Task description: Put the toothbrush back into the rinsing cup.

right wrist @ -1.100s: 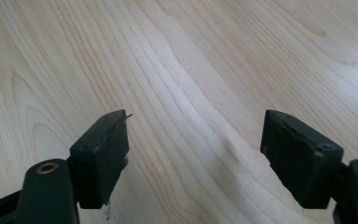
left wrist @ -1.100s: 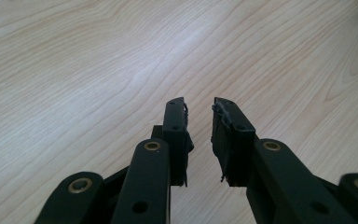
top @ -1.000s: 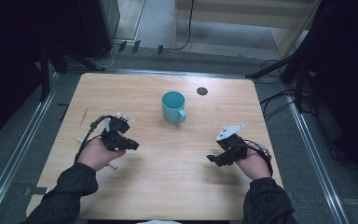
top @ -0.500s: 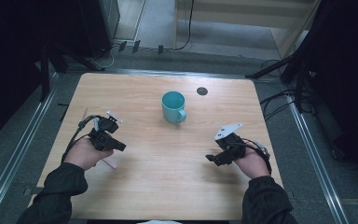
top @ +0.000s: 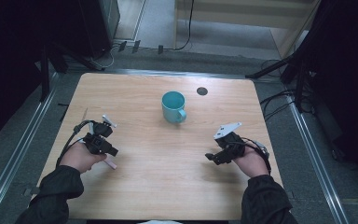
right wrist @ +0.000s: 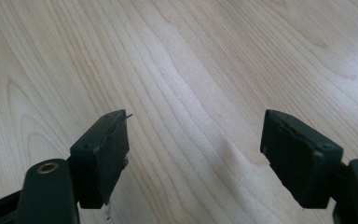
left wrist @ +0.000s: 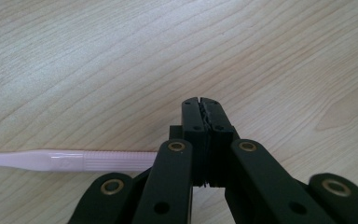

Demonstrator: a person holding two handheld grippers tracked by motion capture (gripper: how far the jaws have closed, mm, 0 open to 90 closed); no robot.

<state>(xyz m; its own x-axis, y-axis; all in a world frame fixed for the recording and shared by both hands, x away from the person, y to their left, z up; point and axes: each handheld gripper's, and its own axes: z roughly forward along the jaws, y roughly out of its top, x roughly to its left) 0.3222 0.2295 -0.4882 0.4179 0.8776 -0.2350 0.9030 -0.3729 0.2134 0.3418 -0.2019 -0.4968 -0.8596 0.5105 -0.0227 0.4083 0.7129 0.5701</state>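
My left gripper [top: 113, 151] [left wrist: 200, 105] hovers low over the left part of the wooden table [top: 158, 186]. Its jaws have just been closing and now stand shut, pad against pad, with nothing between the tips. A pale pink stick [left wrist: 65, 160] [top: 110, 164] lies flat on the wood and runs under the gripper's body; whether it touches the gripper I cannot tell. My right gripper [top: 209, 157] [right wrist: 196, 154] rests at the right of the table, open wide over bare wood. A teal mug [top: 173, 106] stands upright at the middle back, handle toward the near right.
A small dark round disc [top: 202, 91] sits in the tabletop behind the mug. Metal rails [top: 23, 144] run along both sides of the table. Cables and dark stands lie on the floor beyond the far edge.
My left hand has moved left and a little toward the near edge, lower over the table, and its jaws have come together. The right hand and the mug have stayed put.
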